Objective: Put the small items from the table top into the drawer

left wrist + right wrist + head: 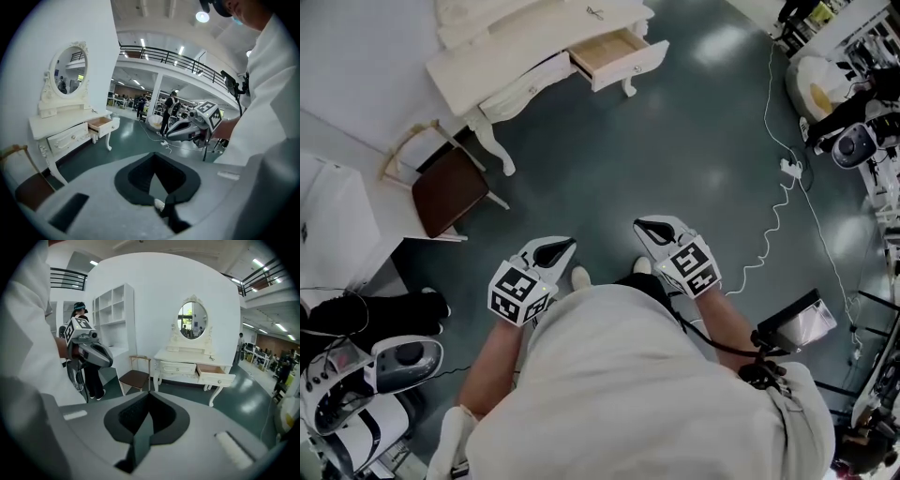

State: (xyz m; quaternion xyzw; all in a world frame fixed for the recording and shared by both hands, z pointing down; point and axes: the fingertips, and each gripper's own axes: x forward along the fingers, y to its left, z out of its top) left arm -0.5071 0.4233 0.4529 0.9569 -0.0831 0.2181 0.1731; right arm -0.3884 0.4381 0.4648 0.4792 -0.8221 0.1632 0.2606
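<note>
At far left we see a brown chair point(448, 190) beside the white worktop point(478, 66), whose drawer point(614, 52) stands pulled open. Well apart from it, near our body, we hold the left claw point(566, 246) and right claw point(643, 226), both closed and empty.

The white worktop point(502, 58) stands well ahead of the fingers point(654, 229) and off to their left, with its drawer point(614, 52) pulled open. An oval mirror point(192, 320) stands at the back of the worktop. A small dark item point(593, 11), too small to identify, lies near the drawer end. The grey-green floor point(675, 141) carries a brown-seated chair point(450, 187) left of the fingers and a white cable point(773, 220) to their right.
</note>
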